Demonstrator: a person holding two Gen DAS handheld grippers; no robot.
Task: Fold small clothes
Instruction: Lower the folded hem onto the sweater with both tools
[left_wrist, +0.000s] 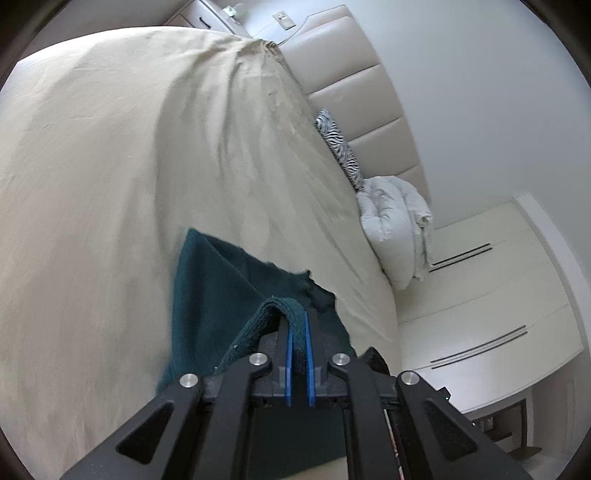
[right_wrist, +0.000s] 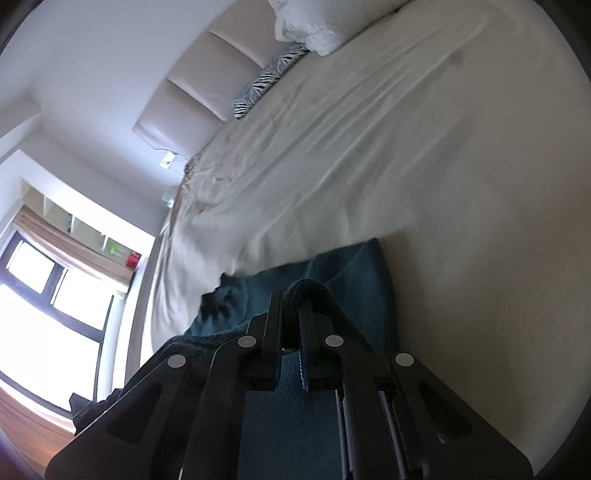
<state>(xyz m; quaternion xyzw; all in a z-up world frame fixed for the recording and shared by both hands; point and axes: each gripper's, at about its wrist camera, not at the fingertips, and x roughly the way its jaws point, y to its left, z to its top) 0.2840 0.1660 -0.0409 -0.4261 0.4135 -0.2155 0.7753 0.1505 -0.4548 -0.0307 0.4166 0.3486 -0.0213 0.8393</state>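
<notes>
Both the left gripper (left_wrist: 299, 325) and right gripper (right_wrist: 291, 314) are clamped on the cloth's (left_wrist: 214, 295) near edge; its free length trails forward over the bed (left_wrist: 110, 147)

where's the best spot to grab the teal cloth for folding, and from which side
Grip the teal cloth at its thick rolled edge, one gripper near each end, coming from the near side of the bed. Both the left gripper and right gripper already pinch that bunched hem.
</notes>
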